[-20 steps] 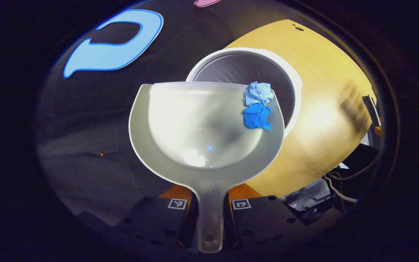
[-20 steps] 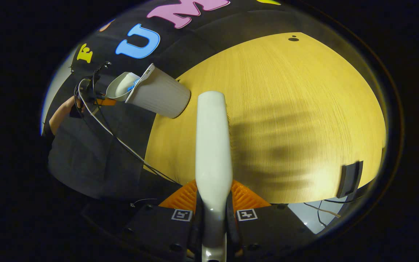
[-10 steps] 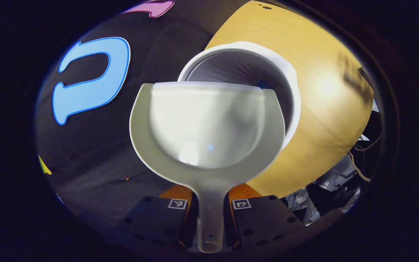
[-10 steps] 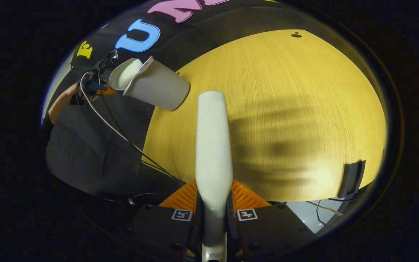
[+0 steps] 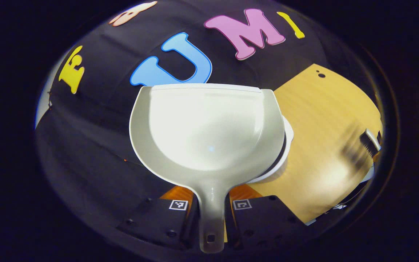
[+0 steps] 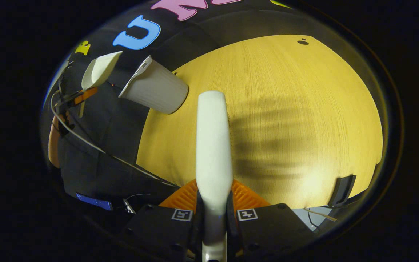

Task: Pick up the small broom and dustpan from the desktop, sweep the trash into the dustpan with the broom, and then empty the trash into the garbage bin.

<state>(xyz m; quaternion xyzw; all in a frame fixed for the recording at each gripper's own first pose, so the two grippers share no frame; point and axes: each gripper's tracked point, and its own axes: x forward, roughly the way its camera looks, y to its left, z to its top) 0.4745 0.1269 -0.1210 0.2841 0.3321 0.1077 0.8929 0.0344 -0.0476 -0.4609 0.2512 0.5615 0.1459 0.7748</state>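
The dustpan, emptied of its blue paper scraps, has been drawn back from the mouth of the garbage bin and tipped upward toward the booth wall. In the right gripper view, the pan is now seen lifted well apart from the bin's rim.

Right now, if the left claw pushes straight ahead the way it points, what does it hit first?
Probably the booth wall. The left claw is shut on the dustpan handle, and the pan's front edge faces the black cloth. The bin sits lower right, behind the pan, off that line. Depth to the cloth is unclear.
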